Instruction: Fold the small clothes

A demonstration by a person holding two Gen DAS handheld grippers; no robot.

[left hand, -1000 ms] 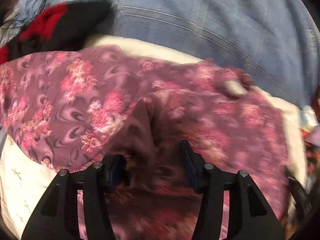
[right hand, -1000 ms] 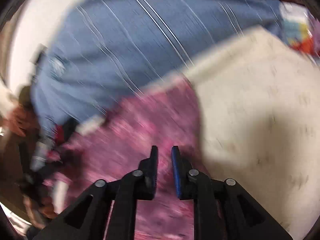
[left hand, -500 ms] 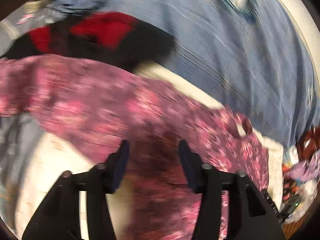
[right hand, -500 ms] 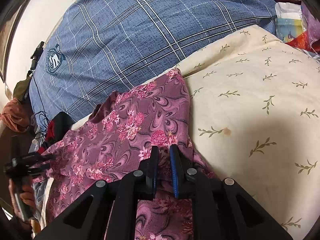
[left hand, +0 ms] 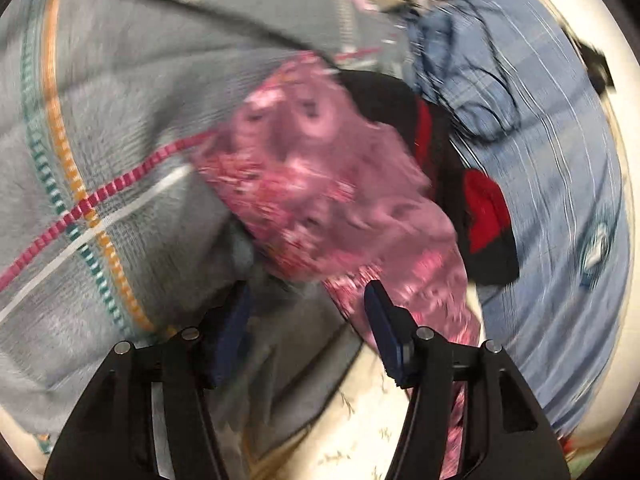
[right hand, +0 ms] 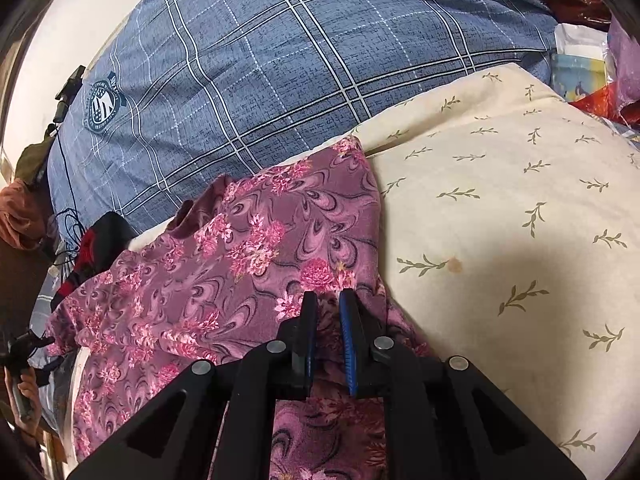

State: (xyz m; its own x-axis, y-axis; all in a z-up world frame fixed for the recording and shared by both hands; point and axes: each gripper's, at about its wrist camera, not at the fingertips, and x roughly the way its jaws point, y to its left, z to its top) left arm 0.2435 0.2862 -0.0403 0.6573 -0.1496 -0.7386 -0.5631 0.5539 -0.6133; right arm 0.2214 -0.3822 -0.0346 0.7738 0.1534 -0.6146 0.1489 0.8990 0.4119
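The left gripper (left hand: 306, 312) hangs half open over a grey blanket (left hand: 120, 128), nothing between its jaws, which have just been widening. The flowered garment (right hand: 224, 264) lies at eleven o'clock of the right gripper (right hand: 328, 308), pinched in its nearly closed jaws on a cream pillow (right hand: 500, 208).

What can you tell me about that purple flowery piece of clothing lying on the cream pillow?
The floral garment is thin, soft-looking mauve cloth printed with pink flower clusters and dark swirls. It lies crumpled and partly spread over the cream leaf-print pillow, its far edge near the blue plaid bedding and one end beside a black-and-red cloth. The right gripper pinches a fold of it near the pillow side. The left wrist view shows its other end blurred, ahead of the open left gripper.
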